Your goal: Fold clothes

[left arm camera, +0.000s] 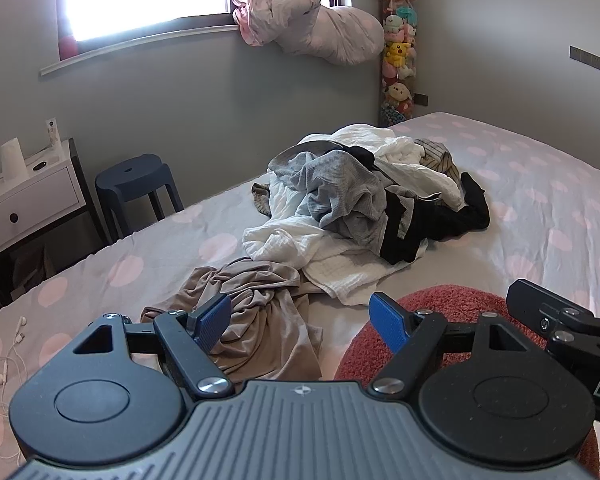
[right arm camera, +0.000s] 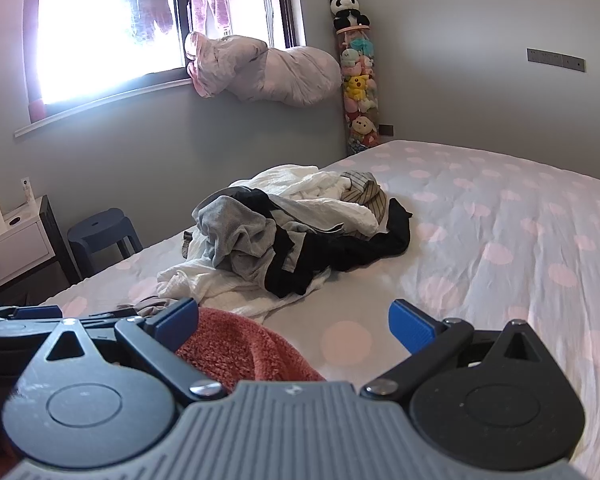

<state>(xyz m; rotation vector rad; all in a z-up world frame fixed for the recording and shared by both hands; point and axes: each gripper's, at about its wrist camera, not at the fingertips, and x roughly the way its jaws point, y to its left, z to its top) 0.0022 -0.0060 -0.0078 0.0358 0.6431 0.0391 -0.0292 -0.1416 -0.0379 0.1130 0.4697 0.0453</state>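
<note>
Both tongs hang wide and empty: the left gripper (left arm camera: 300,320) has the beige garment (left arm camera: 256,316) just ahead-left, while the right gripper (right arm camera: 294,320) faces the pile (right arm camera: 296,236) farther ahead.

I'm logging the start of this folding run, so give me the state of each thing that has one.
left gripper: open, empty.
right gripper: open, empty.
clothes pile: crumpled, unfolded.
tan garment: crumpled, apart from the pile's top.
red fuzzy item: lying below both grippers, not gripped.
drawer: closed.
earphones: loose on the bed.
</note>
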